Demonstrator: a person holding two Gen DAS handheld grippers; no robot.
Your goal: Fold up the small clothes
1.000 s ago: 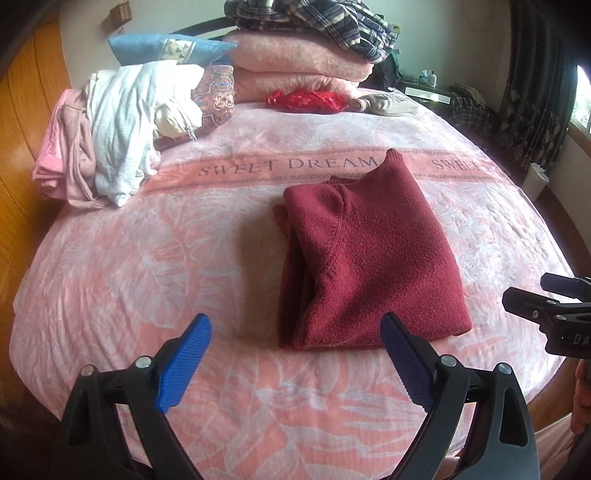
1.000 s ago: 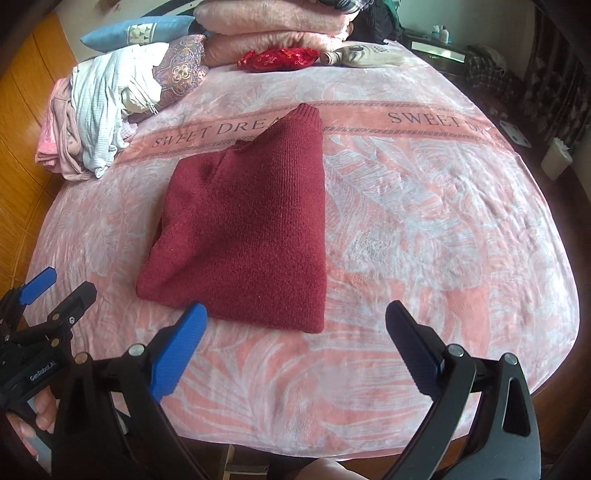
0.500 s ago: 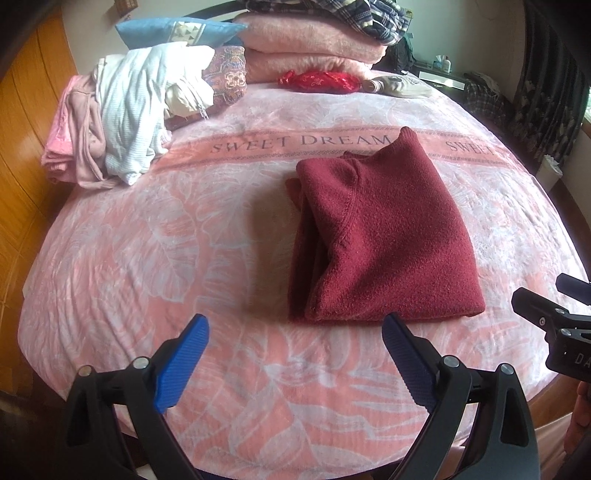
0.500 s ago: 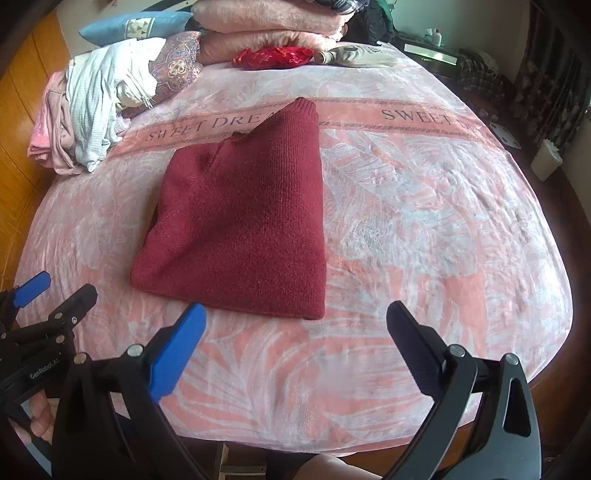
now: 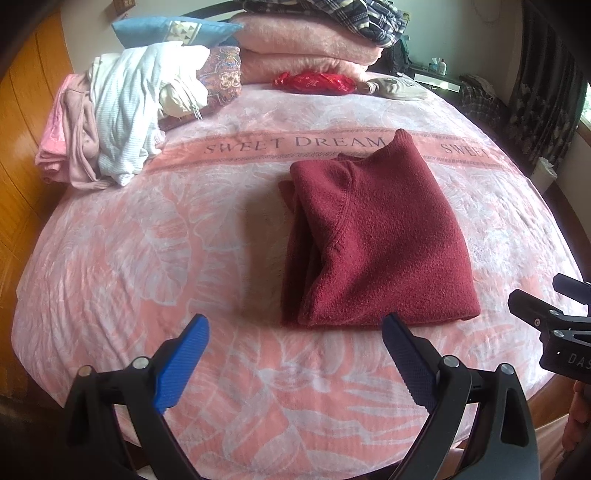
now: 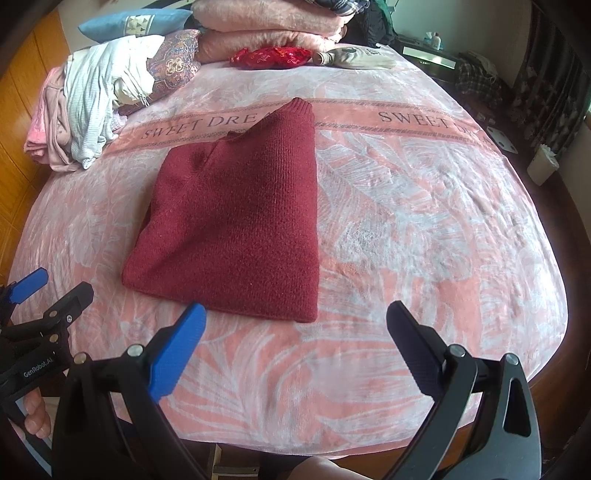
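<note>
A: Bedroom. Bed [image 5: 110,258] w/ pink leaf-print blanket, "SWEET DREAM" band across it. Wood panel wall on left, dark curtains [image 5: 546,85] far right.

B: Task item?

A: Maroon sweater [image 5: 384,236], folded into a rough rectangle, lying flat mid-bed, just below the text band. One ribbed corner pokes up over the band. Layers visible along its left edge in the left wrist view.

B: Grippers?

A: Left gripper [image 5: 295,354] spread wide, nothing between the fingers, over the near edge of the bed, sweater just beyond its right pad. Right gripper [image 6: 295,339] also spread wide, empty, near the sweater's near-right corner. Neither touches the sweater. Each gripper shows at the edge of the other's view.

B: Other stuff?

A: Unfolded clothes pile [image 5: 110,118], white + pink, far-left on bed. Blue pillow [image 5: 170,31] and patterned cushion [image 5: 221,77] behind it. Stack of pink blankets [image 5: 306,48] at the head w/ plaid fabric [image 5: 332,13] on top. Red item [image 5: 314,82] and beige item [image 5: 399,88] in front of the stack.
</note>
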